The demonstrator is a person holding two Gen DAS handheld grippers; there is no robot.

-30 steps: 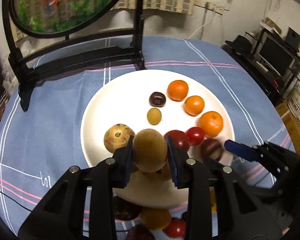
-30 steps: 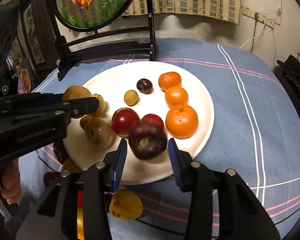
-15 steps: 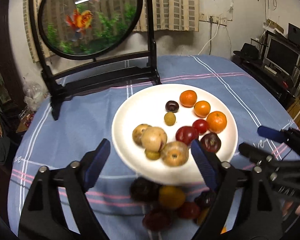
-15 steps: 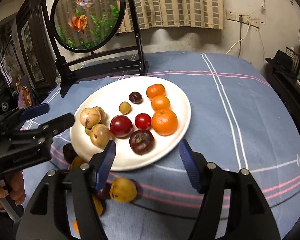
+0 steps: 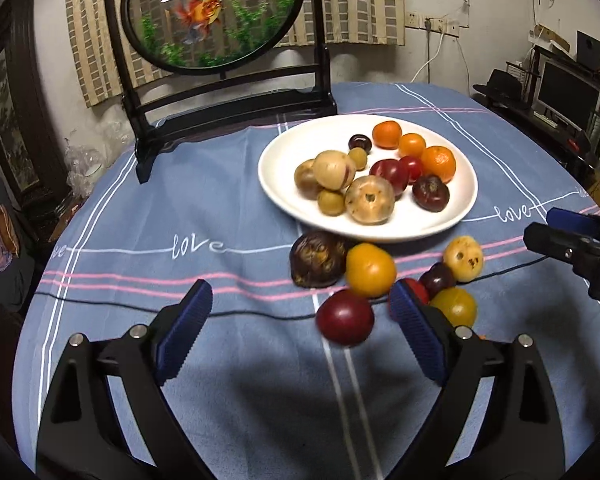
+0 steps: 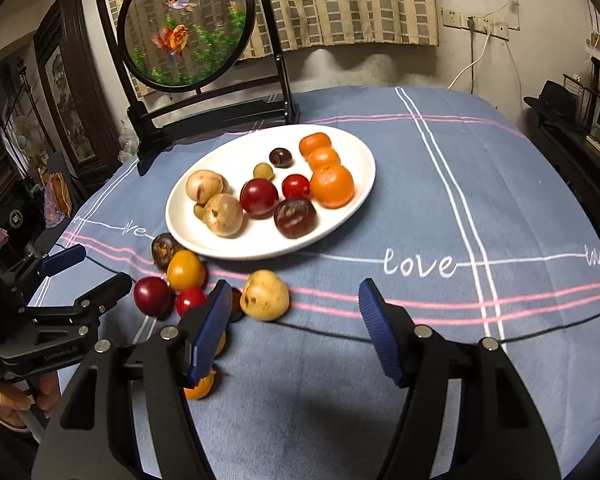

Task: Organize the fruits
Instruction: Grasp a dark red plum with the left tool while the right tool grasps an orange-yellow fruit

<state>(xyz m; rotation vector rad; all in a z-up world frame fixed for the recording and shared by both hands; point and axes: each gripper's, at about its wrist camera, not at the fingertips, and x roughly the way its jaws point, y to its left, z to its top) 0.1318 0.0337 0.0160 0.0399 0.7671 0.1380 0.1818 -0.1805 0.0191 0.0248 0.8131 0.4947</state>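
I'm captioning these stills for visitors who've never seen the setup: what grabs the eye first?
The white plate at the centre of the blue cloth, with oranges lined along its right side beside red and tan fruit. Next, the loose cluster of fruit on the cloth just in front of the plate. Behind stands a round goldfish screen in a black stand.

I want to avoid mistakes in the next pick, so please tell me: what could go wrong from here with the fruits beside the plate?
1. The loose fruits lie packed and touching on the cloth; closing on one may push its neighbours, and round fruit could roll away.
2. Both grippers, left opening and empty, right open and empty, point at the same cluster, so they might collide.
3. The plate is already crowded on its near side; another fruit could knock those there.
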